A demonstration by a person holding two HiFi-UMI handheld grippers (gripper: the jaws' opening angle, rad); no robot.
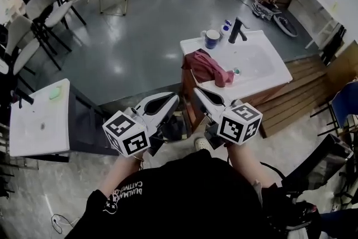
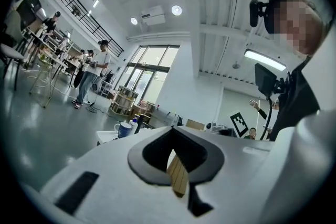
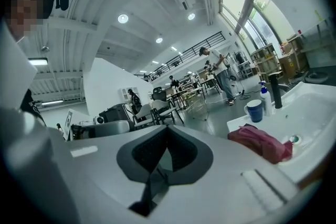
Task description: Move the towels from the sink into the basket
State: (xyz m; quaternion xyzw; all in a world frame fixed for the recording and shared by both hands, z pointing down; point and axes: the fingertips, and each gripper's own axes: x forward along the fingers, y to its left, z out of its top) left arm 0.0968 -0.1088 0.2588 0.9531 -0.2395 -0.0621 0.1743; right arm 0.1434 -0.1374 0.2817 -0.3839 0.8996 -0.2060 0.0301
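The left gripper (image 1: pixel 169 101) has its two white jaws together at the tips, with nothing between them. The right gripper (image 1: pixel 201 95) is likewise closed and empty. Both point roughly level, side by side, towards the white rectangular ceramic sink (image 1: pixel 263 73). A crumpled dark red cloth towel (image 1: pixel 208 66) lies draped over the sink's near rim, ahead of both pairs of jaws. It sits closer to the right jaws and is clear of their tips. In the right gripper view it lies ahead and off to the right of the jaws. Beyond the towel, further from the jaws, a blue mug with a white inside (image 1: pixel 212 38) and a black tap (image 1: pixel 238 31) stand on the sink's far edge.
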